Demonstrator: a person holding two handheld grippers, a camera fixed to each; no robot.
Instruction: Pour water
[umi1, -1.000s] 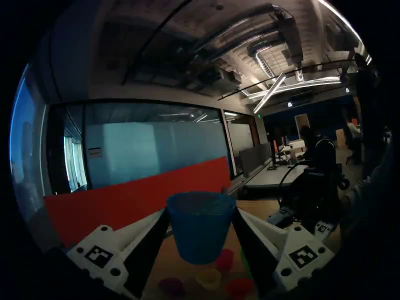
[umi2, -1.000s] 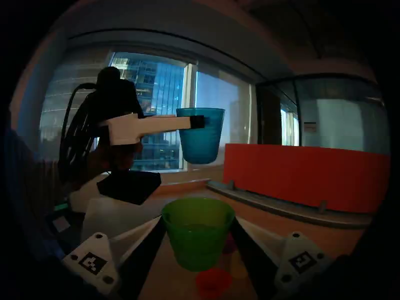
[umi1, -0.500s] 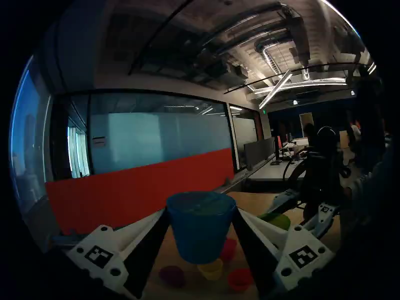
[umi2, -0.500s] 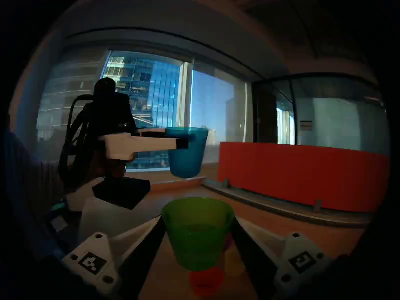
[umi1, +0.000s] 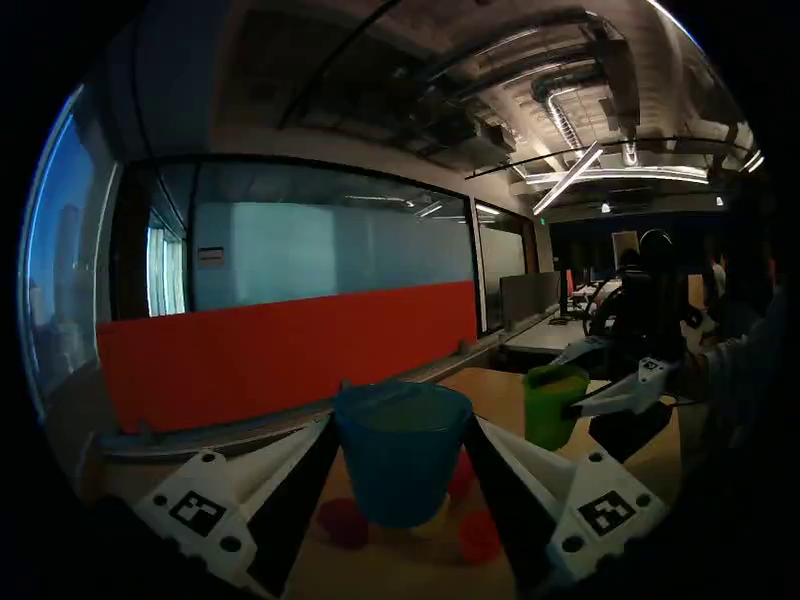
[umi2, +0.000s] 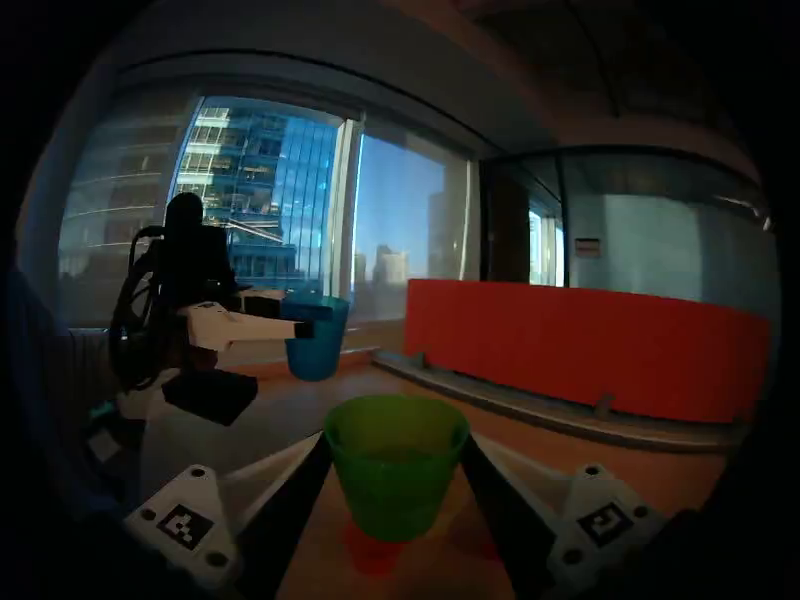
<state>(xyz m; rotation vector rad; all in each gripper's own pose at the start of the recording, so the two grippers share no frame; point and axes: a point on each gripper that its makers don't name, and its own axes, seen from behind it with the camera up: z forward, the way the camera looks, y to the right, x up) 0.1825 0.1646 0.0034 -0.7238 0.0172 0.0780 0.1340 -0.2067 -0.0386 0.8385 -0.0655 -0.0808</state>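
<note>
- Counting two large cups in the air: one blue cup (umi1: 402, 450) and one green cup (umi2: 397, 465), both hanging above the wooden table (umi1: 505, 388).
- The left gripper (umi1: 400, 470) is gripping the blue cup, its two fingers pressing on opposite sides of the cup wall.
- The right gripper (umi2: 397, 470) is gripping the green cup the same way, jaws closed onto its sides.
- Both cups are sitting upright, mouths pointing up and long axes running vertically.
- In the left gripper view the green cup is hanging to the right of the blue one, apart from it.
- In the right gripper view the blue cup is hanging off to the left, farther away and not touching.
- At least three small cups (umi1: 343, 522) are standing on the table under the blue cup: one magenta, the others red. The blue cup is hiding part of the group, so I cannot tell the full count.
- One red partition (umi1: 290, 350) is running along the table's far edge.
</note>
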